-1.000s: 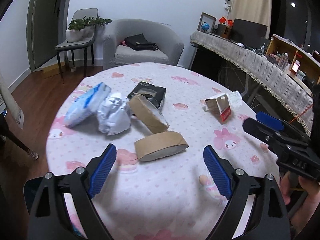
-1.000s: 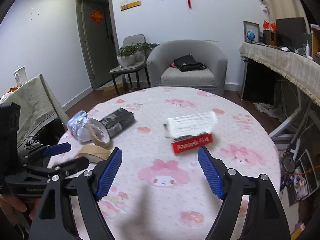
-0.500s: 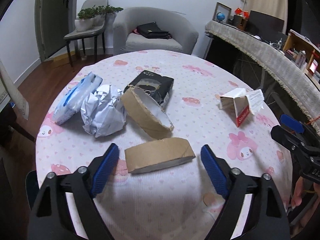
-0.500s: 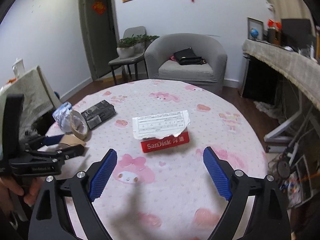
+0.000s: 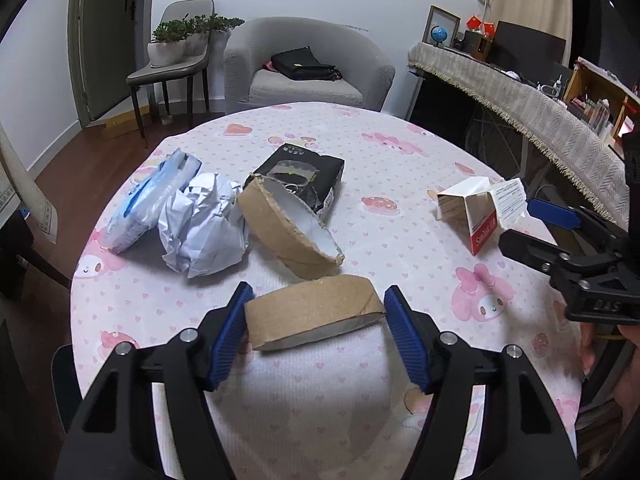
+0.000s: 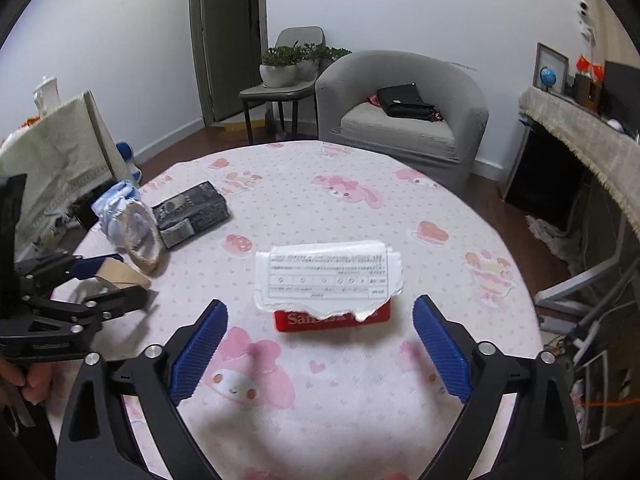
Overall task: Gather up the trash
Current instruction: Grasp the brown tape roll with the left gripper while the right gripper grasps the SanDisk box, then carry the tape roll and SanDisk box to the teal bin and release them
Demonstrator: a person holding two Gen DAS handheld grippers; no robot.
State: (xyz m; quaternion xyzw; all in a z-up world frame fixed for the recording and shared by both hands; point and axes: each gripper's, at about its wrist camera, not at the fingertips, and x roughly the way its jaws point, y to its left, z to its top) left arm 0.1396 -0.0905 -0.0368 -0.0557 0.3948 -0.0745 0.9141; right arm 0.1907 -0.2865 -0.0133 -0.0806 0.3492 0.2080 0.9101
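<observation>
On the pink-patterned round table lies a flattened brown cardboard ring. My left gripper straddles it with jaws closing, and its blue pads stand at the ring's two ends without squeezing it. Behind it are a second cardboard ring, crumpled white paper, a blue-white plastic packet and a black box. My right gripper is empty with jaws opening. A torn red-and-white box lies just beyond its fingertips.
A grey armchair with a black bag stands behind the table, beside a chair with potted plants. A long cloth-covered side table runs along the right. A hand holds the left gripper's handle.
The left gripper has come forward around the near cardboard ring and its jaws have narrowed. The right gripper has swung toward the torn red-and-white box and its jaws have widened.
</observation>
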